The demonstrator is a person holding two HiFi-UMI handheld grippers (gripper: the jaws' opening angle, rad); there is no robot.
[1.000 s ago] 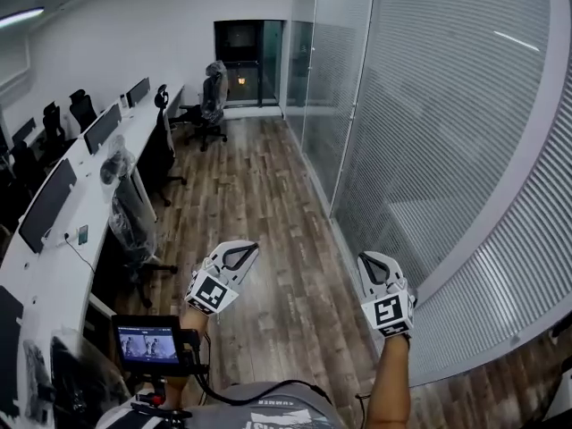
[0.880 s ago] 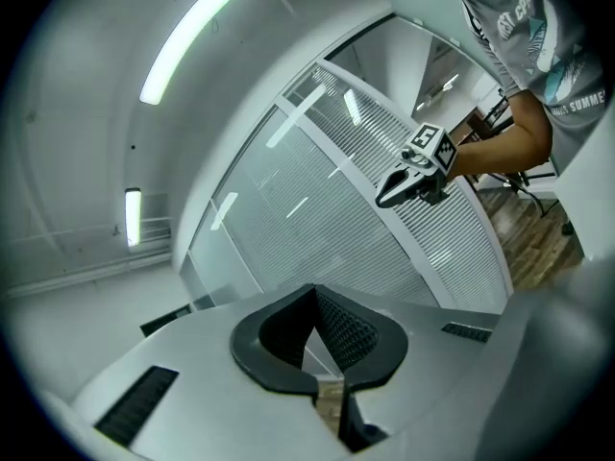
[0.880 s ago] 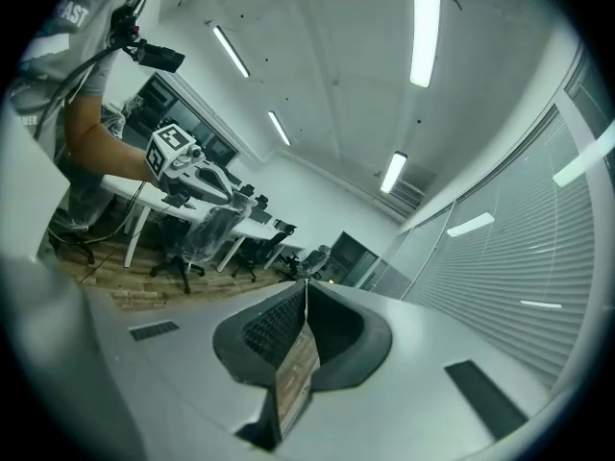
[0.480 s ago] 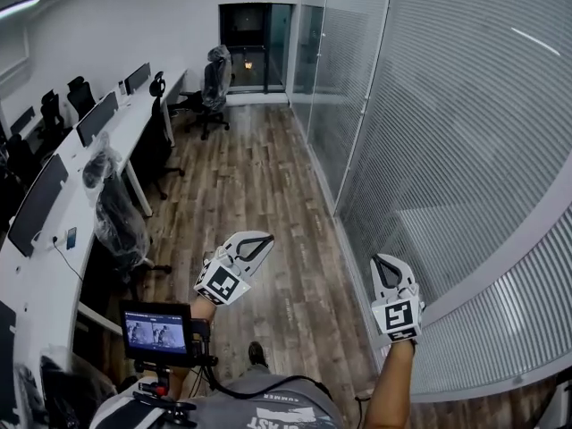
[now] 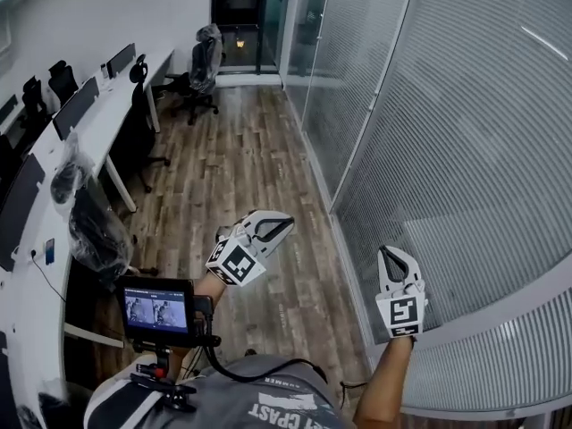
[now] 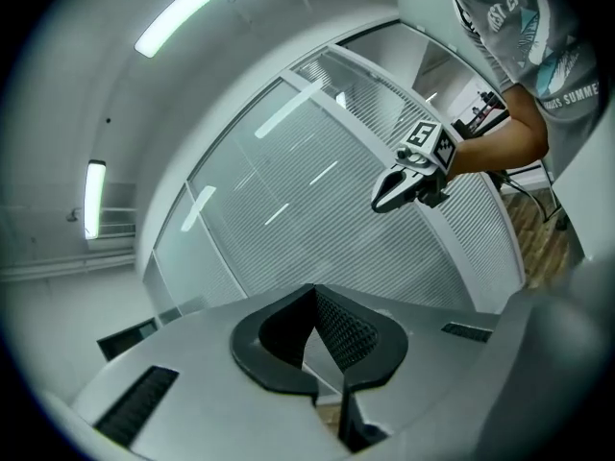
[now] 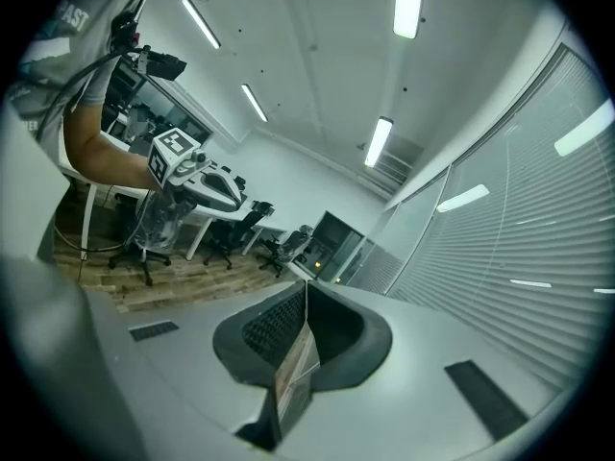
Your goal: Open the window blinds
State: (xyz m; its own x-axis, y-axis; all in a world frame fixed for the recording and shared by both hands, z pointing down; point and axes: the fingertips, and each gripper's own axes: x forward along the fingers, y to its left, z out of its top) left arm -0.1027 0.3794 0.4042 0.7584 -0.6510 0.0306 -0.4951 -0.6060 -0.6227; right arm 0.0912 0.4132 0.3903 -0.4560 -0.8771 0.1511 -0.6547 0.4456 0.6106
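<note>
Far left, long white surface with monitors, and a plastic-wrapped chair beside it. The small screen sits low at your chest. Your left gripper is held over the wood floor, jaws pressed together, nothing in them. Your right gripper is up just beside the glazed wall, tips also together and empty. It touches nothing. The blinds fill the whole right side, running along that wall toward the far door. Slats look turned shut, and they seem to sit behind glass. Step in hand, as I read it: approach only, since no part of the blinds is contacted yet. No wand, cord or knob shows in any view, so I can't say where the control is. The next move calls for finding that control along a frame post, likely with the right gripper since it's nearer. Spread its jaws, close on the control, then twist or pull.
</note>
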